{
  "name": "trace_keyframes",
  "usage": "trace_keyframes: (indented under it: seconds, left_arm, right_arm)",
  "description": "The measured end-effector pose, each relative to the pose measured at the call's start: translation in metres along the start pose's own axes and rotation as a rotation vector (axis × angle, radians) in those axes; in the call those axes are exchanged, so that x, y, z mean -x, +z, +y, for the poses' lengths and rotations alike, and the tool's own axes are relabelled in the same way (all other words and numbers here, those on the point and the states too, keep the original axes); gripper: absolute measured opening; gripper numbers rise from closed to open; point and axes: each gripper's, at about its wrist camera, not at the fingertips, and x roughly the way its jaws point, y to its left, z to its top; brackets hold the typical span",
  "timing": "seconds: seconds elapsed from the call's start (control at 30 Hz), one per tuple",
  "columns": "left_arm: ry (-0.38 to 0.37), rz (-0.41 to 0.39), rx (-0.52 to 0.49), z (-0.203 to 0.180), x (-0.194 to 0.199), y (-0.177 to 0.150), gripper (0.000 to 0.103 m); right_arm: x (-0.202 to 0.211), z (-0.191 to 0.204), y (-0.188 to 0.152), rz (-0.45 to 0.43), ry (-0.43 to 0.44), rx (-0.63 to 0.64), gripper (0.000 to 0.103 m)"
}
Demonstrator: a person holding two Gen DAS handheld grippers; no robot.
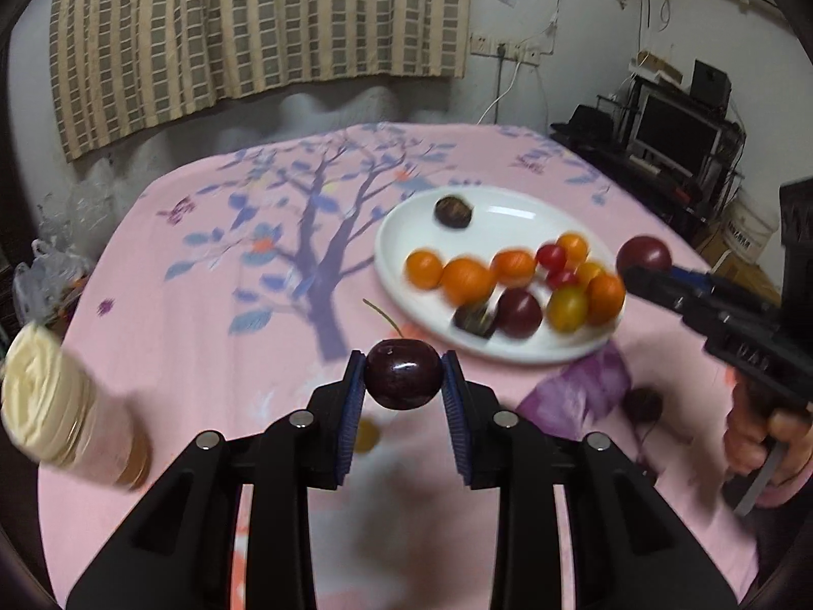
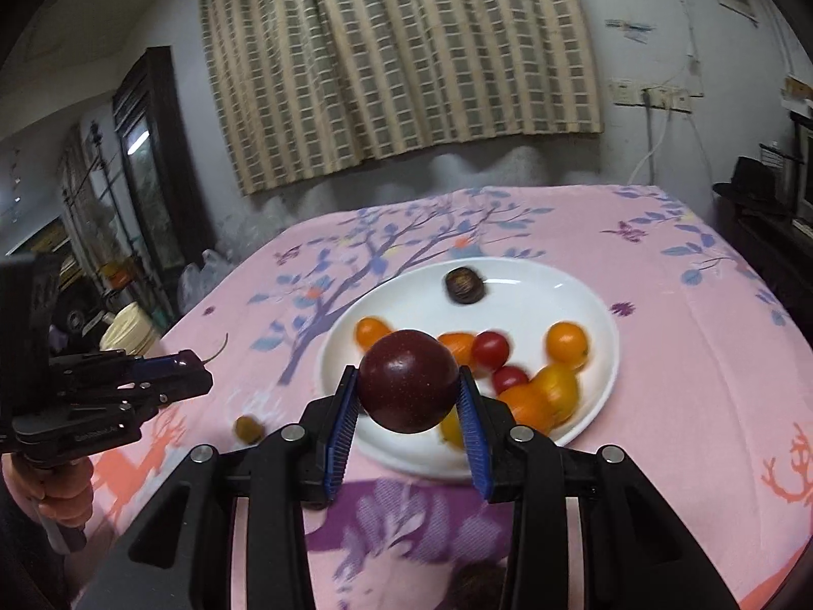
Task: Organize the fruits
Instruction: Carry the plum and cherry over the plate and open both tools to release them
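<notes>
cherry (image 1: 404,375) pinched in left hand-held gripper (image 1: 404,381), jar (image 1: 56,417) beside, plate (image 1: 488,345) beyond

We see a glossy dark cherry (image 1: 404,373) with a bright highlight on its smooth skin, pinched between ribbed blue pads (image 1: 354,409) set in matt black plastic, with small shiny metal pins (image 1: 302,418) on the left gripper (image 1: 404,386). The plum (image 2: 408,381) looks duller, finely speckled. The white plate (image 1: 513,218) appears glazed and glossy. Soft matt printed cloth (image 1: 203,274) covers the bench. The curtain (image 2: 396,61) is a coarse woven fabric.
</notes>
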Motion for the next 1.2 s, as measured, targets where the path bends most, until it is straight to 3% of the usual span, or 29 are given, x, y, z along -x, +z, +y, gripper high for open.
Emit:
trace_keyframes:
  seconds: [0.33,0.6,0.63,0.7,0.73,0.8,1.03,1.2]
  left_arm:
    - [-0.047,0.060,0.025,-0.038,-0.103,0.064,0.030]
    - [-0.059,0.087,0.032,-0.053,-0.145,0.082,0.030]
    - [-0.052,0.089,0.037,-0.053,-0.145,0.082,0.032]
    - [-0.016,0.079,0.063,-0.050,-0.141,0.081,0.085]
    - [0.005,0.043,0.080,-0.047,-0.133,0.080,0.088]
    - [0.025,-0.003,0.072,-0.047,-0.116,0.078,0.088]
    - [0.109,-0.032,0.032,-0.053,-0.062,0.052,0.094]
    - [0.113,-0.031,0.028,-0.057,-0.036,0.022,0.098]
  right_arm:
    - [-0.049,-0.037,0.018,0.052,-0.034,-0.026,0.039]
    - [-0.070,-0.051,0.019,0.093,-0.033,-0.041,0.039]
    - [-0.070,-0.050,0.019,0.095,-0.028,-0.035,0.040]
    - [-0.066,-0.048,0.019,0.089,-0.029,-0.024,0.046]
    - [-0.060,-0.046,0.020,0.064,-0.028,-0.020,0.052]
    - [-0.051,-0.043,0.023,0.037,-0.023,-0.010,0.053]
    - [-0.015,-0.024,0.024,0.008,-0.001,0.011,0.058]
    - [0.005,-0.008,0.007,0.021,0.031,0.036,0.061]
